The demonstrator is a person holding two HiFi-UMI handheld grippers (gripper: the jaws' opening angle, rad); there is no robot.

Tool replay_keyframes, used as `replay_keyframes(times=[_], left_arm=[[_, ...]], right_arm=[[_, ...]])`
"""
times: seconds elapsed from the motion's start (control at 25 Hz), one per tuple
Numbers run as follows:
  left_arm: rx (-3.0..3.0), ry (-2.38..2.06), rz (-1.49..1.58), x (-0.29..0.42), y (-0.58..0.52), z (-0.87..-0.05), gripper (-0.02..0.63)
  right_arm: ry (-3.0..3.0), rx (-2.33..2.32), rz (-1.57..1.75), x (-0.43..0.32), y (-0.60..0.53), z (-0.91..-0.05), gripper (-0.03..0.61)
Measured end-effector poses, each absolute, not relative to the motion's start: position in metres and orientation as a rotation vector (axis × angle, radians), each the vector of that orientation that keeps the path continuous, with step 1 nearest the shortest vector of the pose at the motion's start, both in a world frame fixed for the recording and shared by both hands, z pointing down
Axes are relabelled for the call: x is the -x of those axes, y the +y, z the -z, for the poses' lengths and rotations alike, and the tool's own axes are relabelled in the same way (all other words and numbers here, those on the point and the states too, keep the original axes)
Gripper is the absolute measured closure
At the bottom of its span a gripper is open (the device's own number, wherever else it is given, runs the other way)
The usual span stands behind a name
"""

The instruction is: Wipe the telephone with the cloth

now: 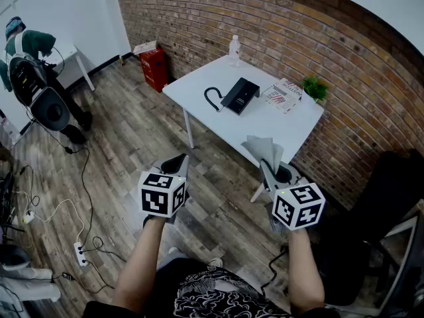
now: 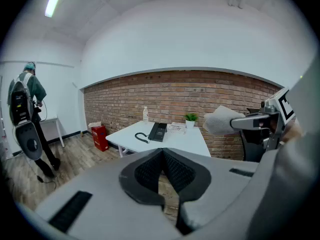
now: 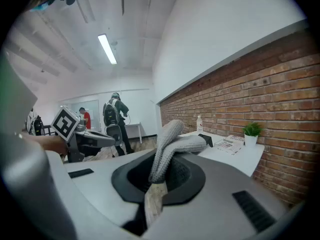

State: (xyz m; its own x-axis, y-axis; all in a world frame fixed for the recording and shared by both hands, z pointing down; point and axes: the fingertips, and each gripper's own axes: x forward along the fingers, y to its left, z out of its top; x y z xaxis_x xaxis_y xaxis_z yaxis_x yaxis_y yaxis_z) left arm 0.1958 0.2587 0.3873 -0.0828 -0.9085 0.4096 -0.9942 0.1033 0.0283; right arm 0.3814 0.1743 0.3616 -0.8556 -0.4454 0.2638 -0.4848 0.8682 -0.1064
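Two hand-held grippers sit right under your head camera, one in each hand. Your left hand-held gripper [image 1: 174, 165] has its jaws pressed together with nothing between them, and your right hand-held gripper [image 1: 269, 172] is pinching the one cloth [image 1: 264, 150]. That cloth is grey with a knit texture, bunched and folded over, sticking up out of the jaws, and a pale tag hangs down between them in the right gripper view. You're holding it over the wood floor [image 1: 132, 144], just in front of the near corner of the white tabletop [image 1: 285, 128], so it's well apart from the phone. Counting what's on the tabletop: one telephone [image 1: 240, 95], one clear bottle [image 1: 234, 50], one small green plant [image 1: 314, 88] and one printed magazine [image 1: 281, 96]. The telephone is black, flat and rectangular, lying angled near the middle, with a curved black piece just beside it on the left; handset or cord, can't tell. One red box [image 1: 154, 68] stands on the floor by the brick wall, and one person [image 1: 26, 65] with a backpack is off at the far left.
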Motion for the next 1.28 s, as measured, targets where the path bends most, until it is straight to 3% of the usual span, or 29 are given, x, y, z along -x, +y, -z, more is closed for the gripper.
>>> replay_keyframes(times=[0.52,1.28], left_arm=[[-1.896,-2.008,-0.369,-0.162,0.232,-0.408,0.607],[-2.137,-1.732,-0.389,-0.007,0.101,-0.419,0.607]], right_arm=[[-2.779,-0.707,-0.322,-0.343,0.159,-0.383,0.568],[-2.632,-1.055,-0.375,-0.199,0.074,-0.387,0.568]])
